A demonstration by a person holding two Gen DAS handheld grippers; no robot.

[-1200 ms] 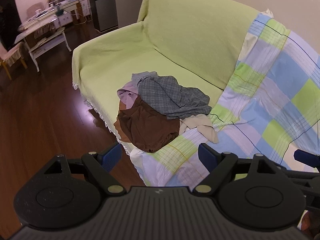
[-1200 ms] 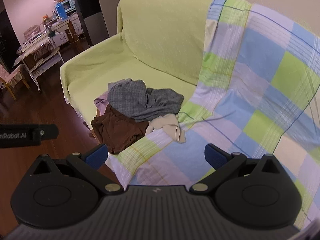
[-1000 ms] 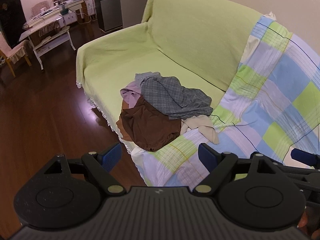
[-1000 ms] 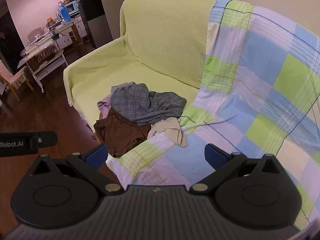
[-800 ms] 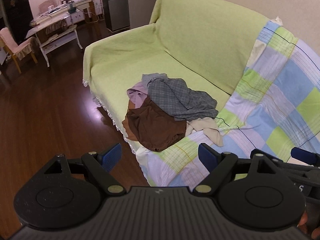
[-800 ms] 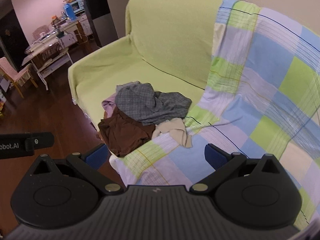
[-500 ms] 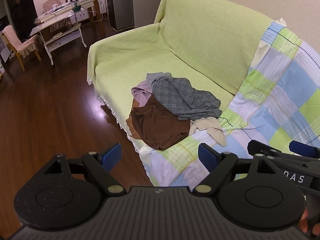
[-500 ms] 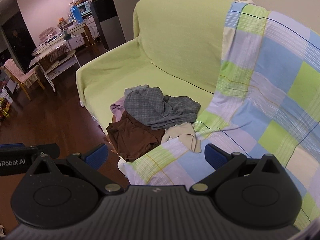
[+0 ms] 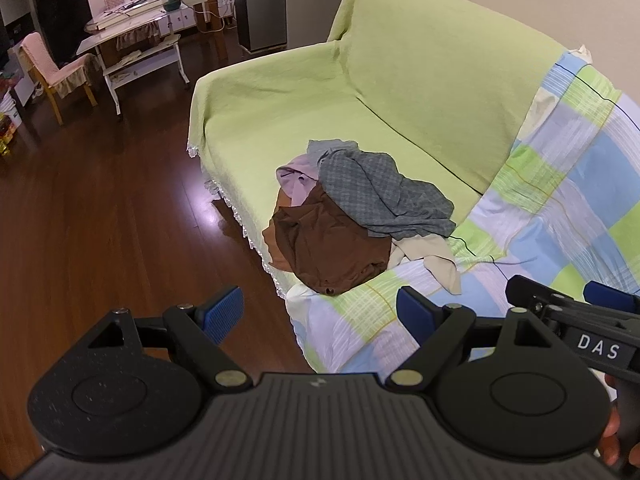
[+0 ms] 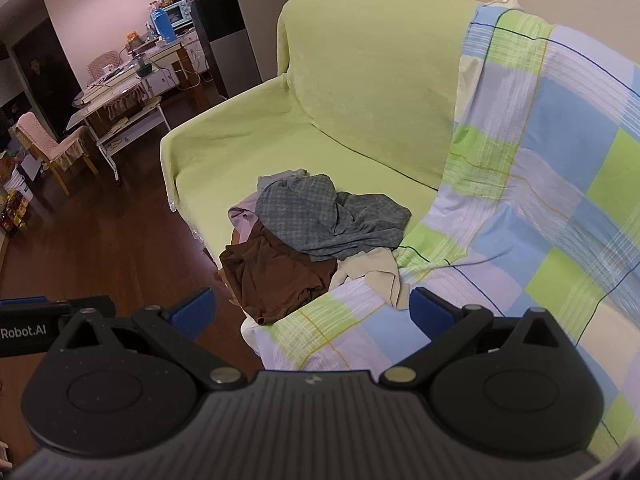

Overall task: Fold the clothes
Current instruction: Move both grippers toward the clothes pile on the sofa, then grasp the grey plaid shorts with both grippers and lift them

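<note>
1. Clothes point(image 9: 352, 216) are lying crumpled in a heap mid-frame on the sofa point(image 9: 280, 120), none looking folded.
2. Grey checked garment point(image 10: 320, 216) is draping over a brown one point(image 10: 276, 276); cream and lilac pieces are peeking out.
3. Left gripper point(image 9: 320, 314) and right gripper point(image 10: 312, 308) are hovering low in frame, jaws spread wide, holding nothing, well apart from the heap.
</note>
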